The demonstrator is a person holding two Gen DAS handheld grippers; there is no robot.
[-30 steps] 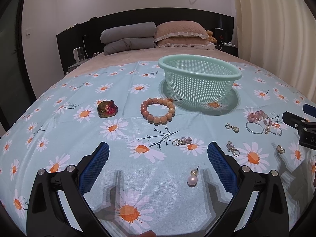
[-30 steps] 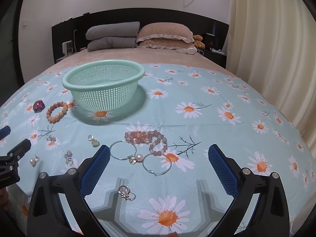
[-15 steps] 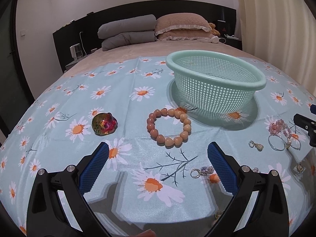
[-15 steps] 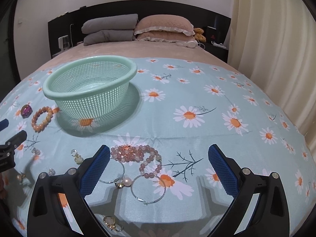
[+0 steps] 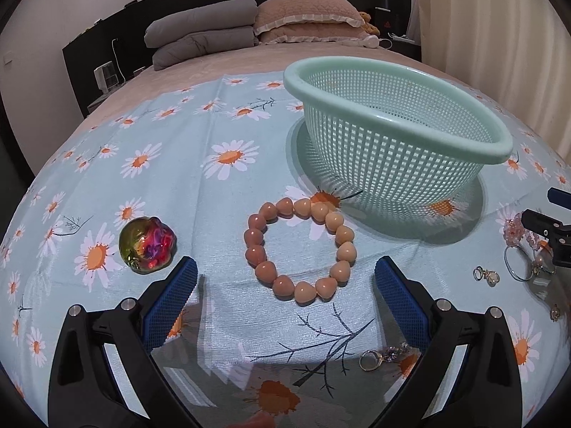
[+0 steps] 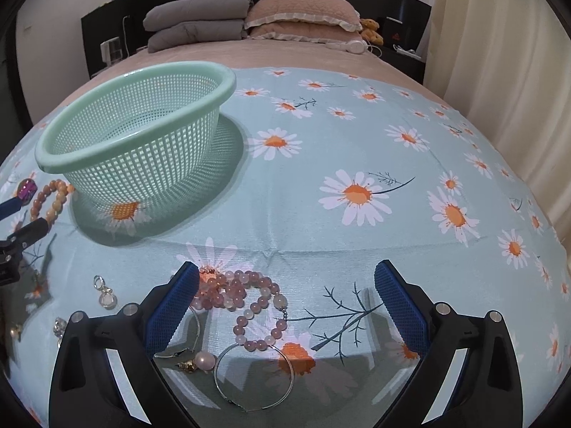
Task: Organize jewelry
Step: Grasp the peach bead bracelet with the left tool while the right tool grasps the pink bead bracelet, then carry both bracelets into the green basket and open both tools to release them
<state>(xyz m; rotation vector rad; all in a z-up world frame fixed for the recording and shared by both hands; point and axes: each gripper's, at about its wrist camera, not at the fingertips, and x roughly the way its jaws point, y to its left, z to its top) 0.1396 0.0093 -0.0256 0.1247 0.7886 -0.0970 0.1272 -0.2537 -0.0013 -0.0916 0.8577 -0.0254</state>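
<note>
Covering the bed is a pale blue cloth [image 5: 221, 185] printed with daisies, and every piece of jewelry lies on it. The green mesh basket [image 5: 396, 121] stands upright toward the far side with nothing seen inside it. Just in front of the basket lies an orange bead bracelet [image 5: 299, 249] in an open ring, and left of that, apart from it, a shiny multicoloured ball [image 5: 147, 248]. The left gripper [image 5: 285, 285] hangs low over the cloth with its jaws spread wide and empty, the bracelet lying just beyond the blue pads. The right gripper [image 6: 286, 287] is likewise wide apart and holds nothing; a pink bead bracelet [image 6: 239, 294] lies bunched between its fingers, touching a thin hoop [image 6: 254, 378]. A pearl earring [image 6: 203, 360] sits just left of the hoop. A small ring [image 5: 369, 359] lies near the left gripper's right finger.
</note>
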